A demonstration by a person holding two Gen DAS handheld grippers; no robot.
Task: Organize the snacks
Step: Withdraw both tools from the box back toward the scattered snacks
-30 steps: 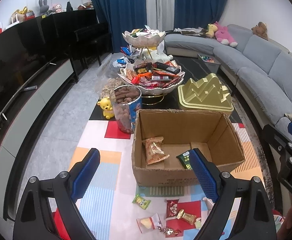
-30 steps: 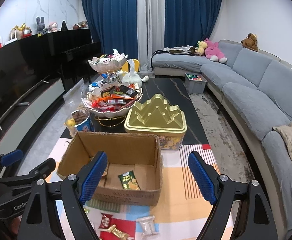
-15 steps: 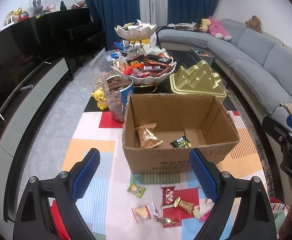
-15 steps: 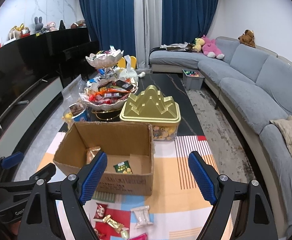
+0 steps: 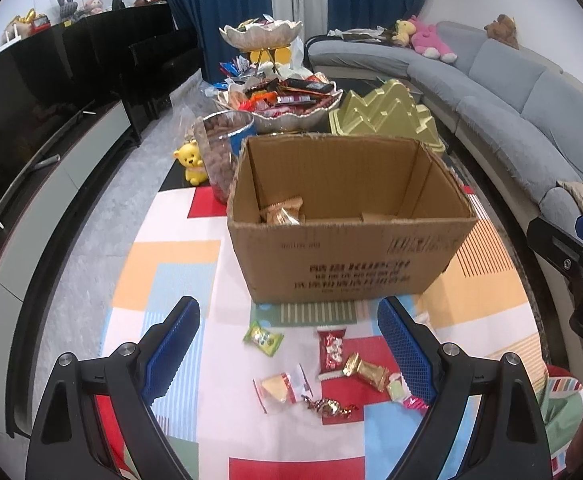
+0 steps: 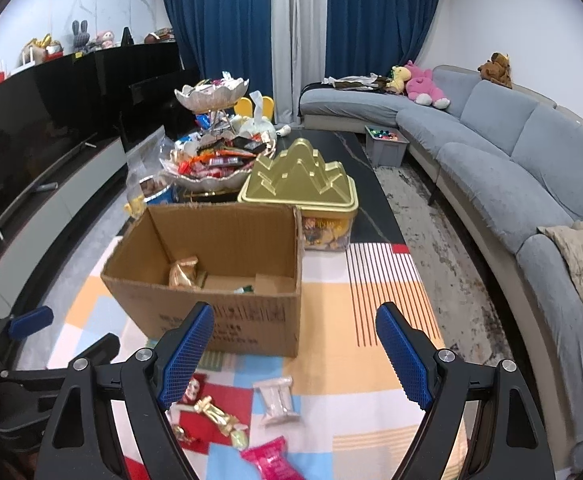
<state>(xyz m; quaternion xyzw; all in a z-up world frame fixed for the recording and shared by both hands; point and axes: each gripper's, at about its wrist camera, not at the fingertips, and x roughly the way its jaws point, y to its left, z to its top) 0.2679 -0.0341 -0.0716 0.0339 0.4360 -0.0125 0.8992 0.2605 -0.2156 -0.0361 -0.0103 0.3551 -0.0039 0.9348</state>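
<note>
Cardboard box (image 5: 347, 240) sits open on a colourful patterned mat (image 5: 163, 264), seen from the left wrist, with a few wrapped snacks inside. In front of it lie loose snacks: a green packet (image 5: 263, 338), a red packet (image 5: 331, 350) and a gold candy (image 5: 365, 370). The left claw (image 5: 289, 354) hangs above them, spread wide and empty. From the right wrist, the right claw (image 6: 295, 354) is also wide apart, holding nothing, above a clear packet (image 6: 277, 400) and a pink packet (image 6: 273, 460) near the box.
</note>
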